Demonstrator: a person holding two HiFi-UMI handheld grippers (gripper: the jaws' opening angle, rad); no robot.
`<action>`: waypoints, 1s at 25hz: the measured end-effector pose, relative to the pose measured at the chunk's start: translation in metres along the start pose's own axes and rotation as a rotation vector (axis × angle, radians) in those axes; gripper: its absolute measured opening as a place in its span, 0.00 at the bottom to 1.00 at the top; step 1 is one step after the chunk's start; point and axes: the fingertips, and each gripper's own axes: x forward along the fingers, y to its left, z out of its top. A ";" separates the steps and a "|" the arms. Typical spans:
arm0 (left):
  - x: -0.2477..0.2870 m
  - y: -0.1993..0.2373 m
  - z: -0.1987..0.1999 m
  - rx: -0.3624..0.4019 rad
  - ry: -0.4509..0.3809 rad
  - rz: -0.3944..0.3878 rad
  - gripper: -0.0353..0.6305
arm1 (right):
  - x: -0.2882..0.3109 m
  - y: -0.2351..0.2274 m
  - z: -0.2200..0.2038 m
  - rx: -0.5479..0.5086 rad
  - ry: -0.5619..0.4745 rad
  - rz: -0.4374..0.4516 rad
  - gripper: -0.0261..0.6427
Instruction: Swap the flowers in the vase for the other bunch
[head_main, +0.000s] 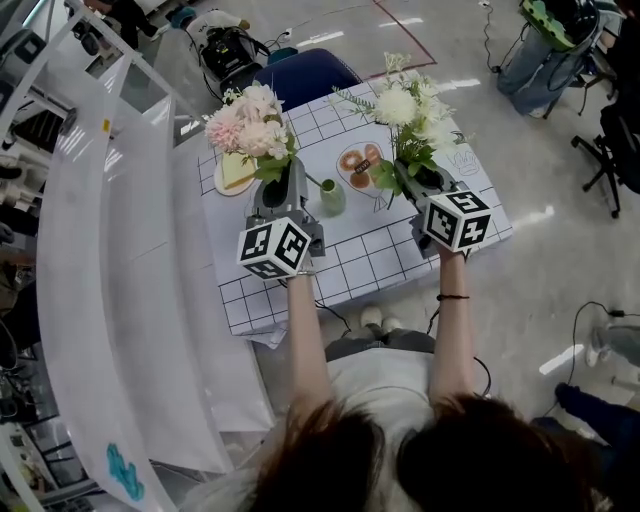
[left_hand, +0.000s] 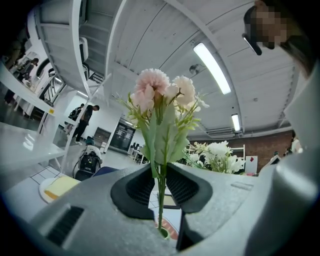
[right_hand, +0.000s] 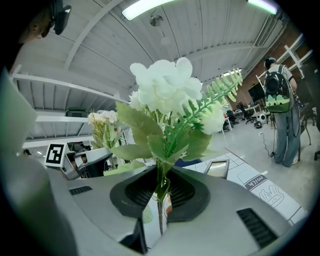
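Head view: person stands at a bench (head_main: 395, 262) covered with a checked cloth (head_main: 350, 268), one gripper in each hand. The left gripper (head_main: 274, 184) is pinching the stems of the pink bunch (head_main: 252, 122), blooms upright over the far left of the cloth. The right gripper (head_main: 408, 176) is pinching the stems of the white bunch (head_main: 408, 105), held up over the far right side. A small green vase (head_main: 332, 197) stands on the cloth between the two grippers, just beside the left one. A thin stem slants from the left gripper toward the vase mouth; whether its tip sits inside the vase is hard to tell. A plate with a yellow slab (head_main: 234, 173) lies behind the left gripper, and a plate with brown pastries (head_main: 360, 163) between the bunches. Left gripper view: jaws closed tight on the pink stems (left_hand: 161, 180), with the white bunch (left_hand: 216, 154) beyond to the right. Right gripper view: jaws clamped on the white bunch's stems (right_hand: 159, 197), leaves spilling over the pads.
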 end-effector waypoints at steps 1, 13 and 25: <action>-0.001 0.000 0.002 -0.001 -0.007 0.002 0.17 | 0.000 0.000 0.000 0.000 0.000 0.002 0.12; -0.017 0.010 0.015 0.001 -0.041 0.034 0.17 | 0.004 0.006 0.000 0.001 0.002 0.025 0.12; -0.042 0.030 0.007 -0.014 -0.027 0.092 0.17 | 0.005 0.007 -0.010 0.014 0.019 0.029 0.12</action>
